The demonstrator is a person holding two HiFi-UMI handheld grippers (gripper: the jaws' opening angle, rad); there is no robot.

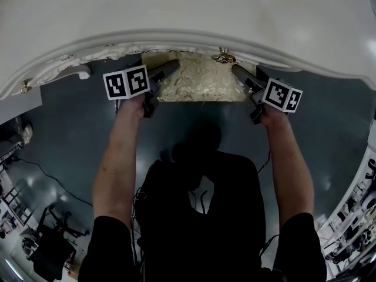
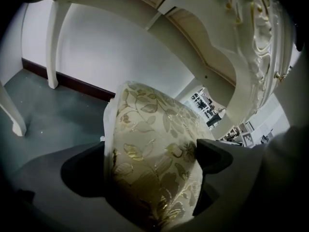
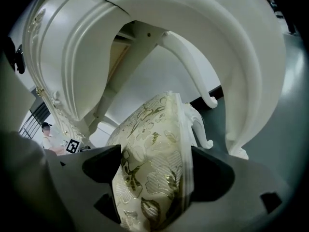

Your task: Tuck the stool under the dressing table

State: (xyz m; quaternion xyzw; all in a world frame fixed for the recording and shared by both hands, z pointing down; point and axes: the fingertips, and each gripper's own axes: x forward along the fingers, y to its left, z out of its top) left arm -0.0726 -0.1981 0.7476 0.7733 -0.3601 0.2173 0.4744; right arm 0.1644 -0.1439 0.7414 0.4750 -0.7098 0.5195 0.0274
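Note:
The stool's seat (image 1: 202, 78), cream fabric with gold leaf pattern, sits partly under the white dressing table (image 1: 176, 13); only its near edge shows in the head view. My left gripper (image 1: 167, 69) is shut on the seat's left side, my right gripper (image 1: 239, 72) on its right side. In the left gripper view the cushion (image 2: 154, 153) fills the gap between the dark jaws of the left gripper (image 2: 152, 166). In the right gripper view the cushion (image 3: 154, 178) is pinched the same way in the right gripper (image 3: 154, 170), with a white stool leg (image 3: 200, 124) beyond.
The table's carved front apron (image 1: 70, 60) curves over the stool, with a gold drawer knob (image 1: 223, 57) above it. White table legs (image 2: 50, 42) (image 3: 231, 100) stand on the dark grey floor (image 1: 70, 134). A cable (image 1: 47, 175) and equipment lie at the lower left.

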